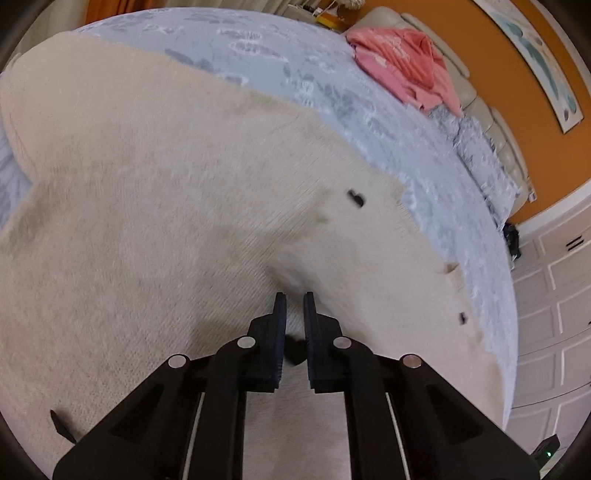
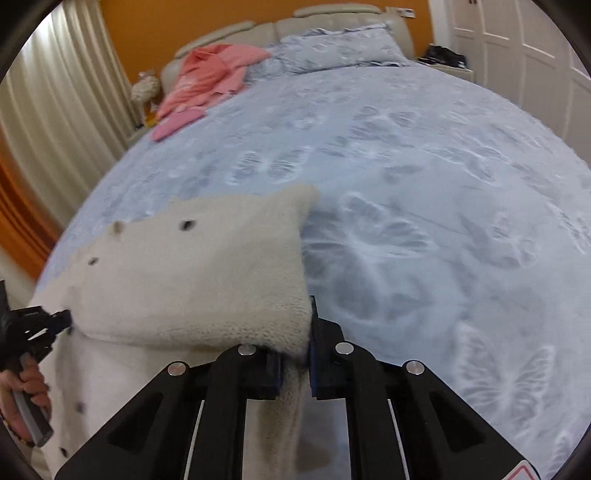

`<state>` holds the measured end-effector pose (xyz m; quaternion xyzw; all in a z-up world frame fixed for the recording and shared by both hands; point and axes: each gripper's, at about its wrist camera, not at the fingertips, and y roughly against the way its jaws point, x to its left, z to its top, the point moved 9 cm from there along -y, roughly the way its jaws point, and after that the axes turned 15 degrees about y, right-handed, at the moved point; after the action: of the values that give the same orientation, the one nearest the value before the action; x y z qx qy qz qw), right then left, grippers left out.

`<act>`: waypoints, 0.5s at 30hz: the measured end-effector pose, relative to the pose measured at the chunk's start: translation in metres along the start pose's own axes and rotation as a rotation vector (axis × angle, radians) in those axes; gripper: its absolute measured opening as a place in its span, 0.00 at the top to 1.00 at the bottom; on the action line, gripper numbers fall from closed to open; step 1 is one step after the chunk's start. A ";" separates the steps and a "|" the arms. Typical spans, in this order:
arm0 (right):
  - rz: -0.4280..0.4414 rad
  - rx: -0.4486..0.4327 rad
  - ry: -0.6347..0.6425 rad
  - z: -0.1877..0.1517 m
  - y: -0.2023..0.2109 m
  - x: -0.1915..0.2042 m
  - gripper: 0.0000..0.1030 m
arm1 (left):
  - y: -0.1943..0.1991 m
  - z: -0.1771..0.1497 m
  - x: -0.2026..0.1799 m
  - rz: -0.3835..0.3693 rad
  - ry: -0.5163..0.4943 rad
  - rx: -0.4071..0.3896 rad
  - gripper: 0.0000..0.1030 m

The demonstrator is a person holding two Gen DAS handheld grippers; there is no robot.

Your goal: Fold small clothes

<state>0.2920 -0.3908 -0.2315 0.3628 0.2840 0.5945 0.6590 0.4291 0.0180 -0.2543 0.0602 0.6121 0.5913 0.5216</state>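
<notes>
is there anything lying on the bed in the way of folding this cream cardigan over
Nothing visible does. The blue bedspread beside the cream cardigan is bare; the pink garment lies apart, up by the headboard. Both the right gripper and left gripper already pinch the cardigan.

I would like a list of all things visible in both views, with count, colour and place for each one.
Cardigan: one, cream with dark buttons, near edge of bed, partly folded.
Bedspread: one, pale blue, over bed.
Pink clothes: a pile, count unclear, far end by headboard.
Pillow: one, pale blue, at headboard.
Headboard: one, beige.
Wall: orange.
Curtain: cream, left in right view.
Wardrobe: white, right.
Picture: one, on wall.
Left tool: black, shut on cardigan.
Right tool: black, shut on cardigan.
Hand: one, holds left tool's handle.
</notes>
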 end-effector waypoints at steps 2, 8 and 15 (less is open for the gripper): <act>0.033 0.020 -0.007 -0.012 -0.012 -0.003 0.91 | 0.001 0.000 0.000 0.002 -0.023 -0.034 0.94; -0.002 -0.030 0.095 0.005 0.043 0.018 0.48 | 0.012 0.000 -0.004 -0.046 -0.018 -0.015 0.79; 0.006 -0.071 0.069 0.005 0.061 0.023 0.46 | -0.010 0.011 -0.032 -0.054 -0.003 -0.003 0.41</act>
<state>0.2640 -0.3674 -0.1779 0.3192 0.2842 0.6183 0.6596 0.4567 0.0007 -0.2412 0.0436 0.6119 0.5779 0.5383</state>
